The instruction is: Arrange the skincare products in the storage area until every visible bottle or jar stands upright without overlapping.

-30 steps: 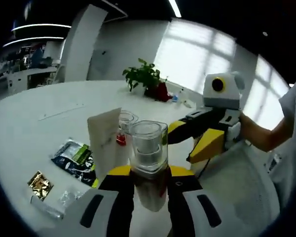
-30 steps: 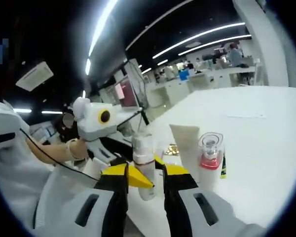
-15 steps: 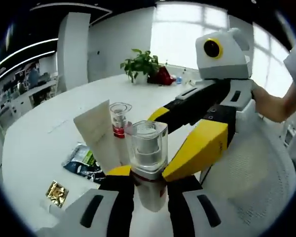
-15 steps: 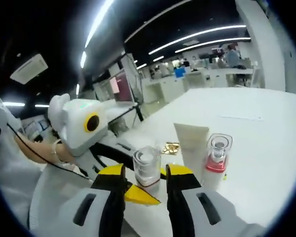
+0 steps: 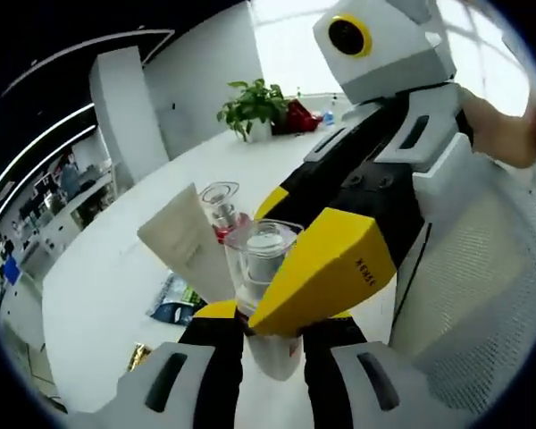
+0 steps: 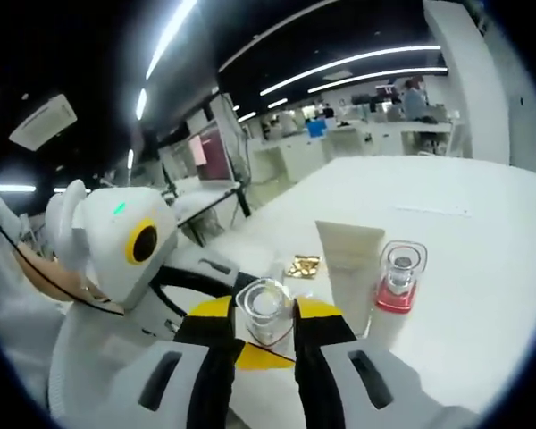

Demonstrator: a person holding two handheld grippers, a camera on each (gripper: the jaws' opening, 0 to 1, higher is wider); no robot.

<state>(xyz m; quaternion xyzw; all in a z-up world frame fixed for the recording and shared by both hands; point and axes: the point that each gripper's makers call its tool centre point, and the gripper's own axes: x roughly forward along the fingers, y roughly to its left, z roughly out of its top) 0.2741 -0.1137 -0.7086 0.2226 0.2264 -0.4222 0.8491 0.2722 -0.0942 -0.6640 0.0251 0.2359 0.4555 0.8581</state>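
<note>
Right, both the left gripper [image 5: 272, 335] and right gripper [image 6: 262, 335] clamp one clear-capped bottle [image 5: 261, 268] above the table [image 6: 482, 241] beside the cream tube [image 6: 348, 268]; release one first, keep it vertical.

Potted plant [image 5: 255, 109], gold packet [image 6: 302, 265] on white table [image 6: 482, 232]
</note>
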